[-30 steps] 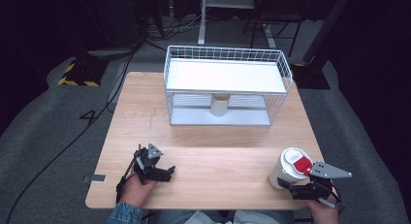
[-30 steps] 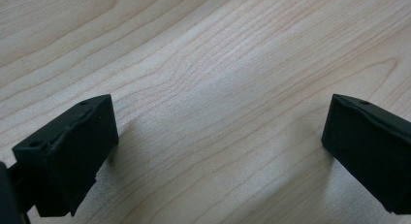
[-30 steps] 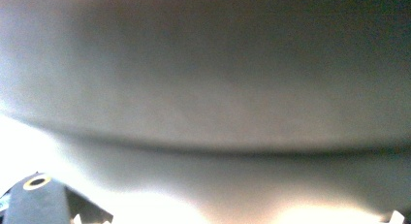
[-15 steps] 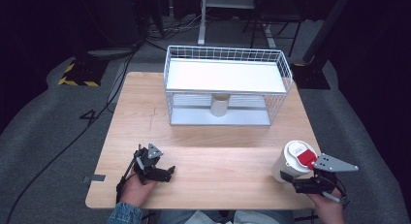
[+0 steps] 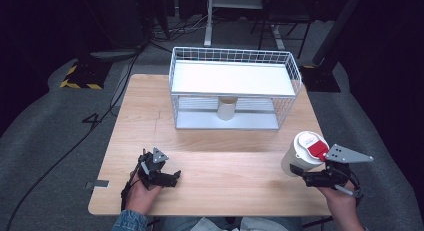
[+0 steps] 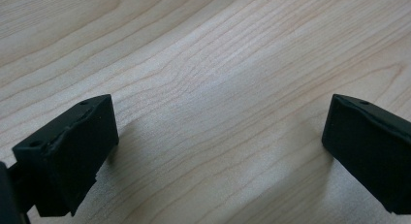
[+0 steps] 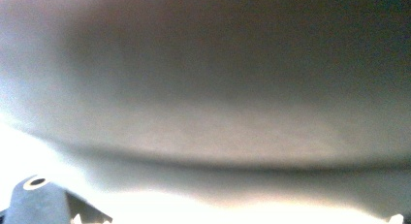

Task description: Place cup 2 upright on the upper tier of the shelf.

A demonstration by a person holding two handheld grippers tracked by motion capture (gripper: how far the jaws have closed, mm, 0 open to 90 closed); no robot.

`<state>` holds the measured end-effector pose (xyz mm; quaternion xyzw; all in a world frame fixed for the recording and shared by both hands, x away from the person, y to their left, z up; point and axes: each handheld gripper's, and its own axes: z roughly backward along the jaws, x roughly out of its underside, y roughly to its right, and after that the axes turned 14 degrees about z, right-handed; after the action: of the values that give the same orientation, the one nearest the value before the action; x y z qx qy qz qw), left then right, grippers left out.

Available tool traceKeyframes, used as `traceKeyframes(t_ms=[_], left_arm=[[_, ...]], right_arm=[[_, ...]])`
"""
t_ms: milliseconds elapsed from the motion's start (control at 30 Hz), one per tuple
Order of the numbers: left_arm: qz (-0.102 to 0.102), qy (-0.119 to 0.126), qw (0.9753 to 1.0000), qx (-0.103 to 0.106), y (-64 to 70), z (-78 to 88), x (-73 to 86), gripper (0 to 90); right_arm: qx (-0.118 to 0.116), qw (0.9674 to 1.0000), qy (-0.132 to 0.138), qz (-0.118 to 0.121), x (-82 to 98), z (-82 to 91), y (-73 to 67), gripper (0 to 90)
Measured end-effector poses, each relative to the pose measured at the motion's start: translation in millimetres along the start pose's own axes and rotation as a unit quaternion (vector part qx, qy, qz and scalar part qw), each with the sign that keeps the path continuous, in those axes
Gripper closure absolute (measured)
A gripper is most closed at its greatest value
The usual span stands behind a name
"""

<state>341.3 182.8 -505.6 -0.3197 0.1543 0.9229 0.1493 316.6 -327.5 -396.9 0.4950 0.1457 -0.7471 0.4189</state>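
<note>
We hold the cup [image 5: 301, 155] in our right gripper [image 5: 320, 177], fingers clamped on its side, upright, nearest the counter's [image 5: 220, 161] right front corner. Our left gripper [image 5: 159, 175] rests open and empty. The wire rack [image 5: 235, 86] stands beyond, left of the cup, with 1 cup under its shelf.

I see a white paper cup [image 5: 299, 158] with a white lid bearing a red patch, clamped in my right gripper [image 5: 305, 175] and tilted, lifted off the wooden table [image 5: 215, 181] near its right front corner, well apart from the wire basket [image 5: 235, 88].
</note>
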Motion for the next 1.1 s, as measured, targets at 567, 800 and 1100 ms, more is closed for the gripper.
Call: traceKeyframes(t_ms=[567, 800, 1100], left_arm=[[0.000, 0.000, 1.0000, 0.000, 0.1, 0.0, 0.0, 0.1], [0.002, 0.000, 1.0000, -0.001, -0.7, -0.3, -0.3, 0.1], [0.007, 0.003, 1.0000, -0.005, -0.7, -1.3, -1.4, 0.1]], right_arm=[[-0.002, 1.0000, -0.008, 0.003, -51.1, -12.3, 25.9, 13.2], [0.001, 0.9999, -0.005, 0.012, -74.1, -14.7, 36.4, 13.3], [-0.006, 0.9999, -0.002, 0.014, -102.2, -22.6, 47.4, 13.2]])
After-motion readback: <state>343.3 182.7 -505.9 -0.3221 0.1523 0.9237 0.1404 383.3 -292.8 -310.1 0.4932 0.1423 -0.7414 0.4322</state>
